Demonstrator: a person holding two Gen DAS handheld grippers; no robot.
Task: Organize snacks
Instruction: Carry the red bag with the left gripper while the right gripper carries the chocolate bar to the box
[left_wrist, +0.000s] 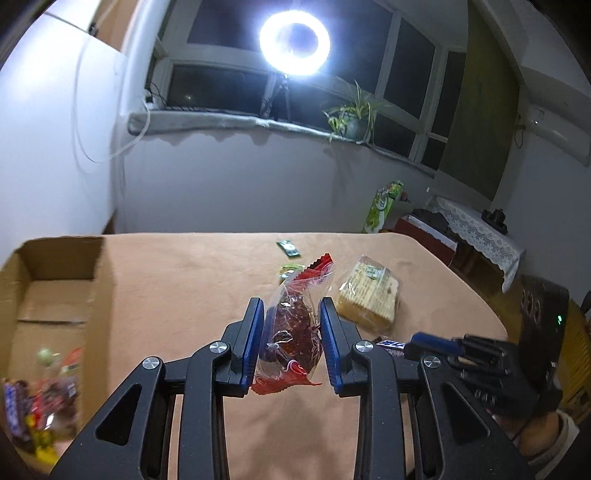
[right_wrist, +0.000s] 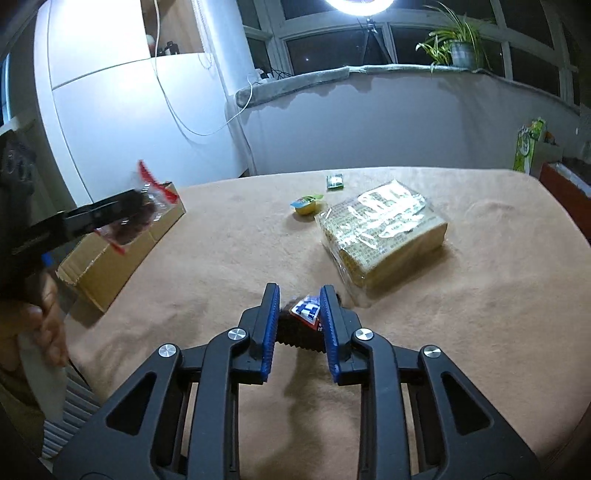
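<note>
The left claw (left_wrist: 291, 339) pinches a clear red-trimmed snack bag (left_wrist: 293, 332) above the tabletop (left_wrist: 192, 280); beside it, the cardboard box (left_wrist: 59, 258) holds blurred, unreadable snacks. The right claw (right_wrist: 299, 325) pinches a chocolate bar (right_wrist: 306, 312), mostly hidden between its pads, just beside the cracker pack (right_wrist: 384, 229).
</note>
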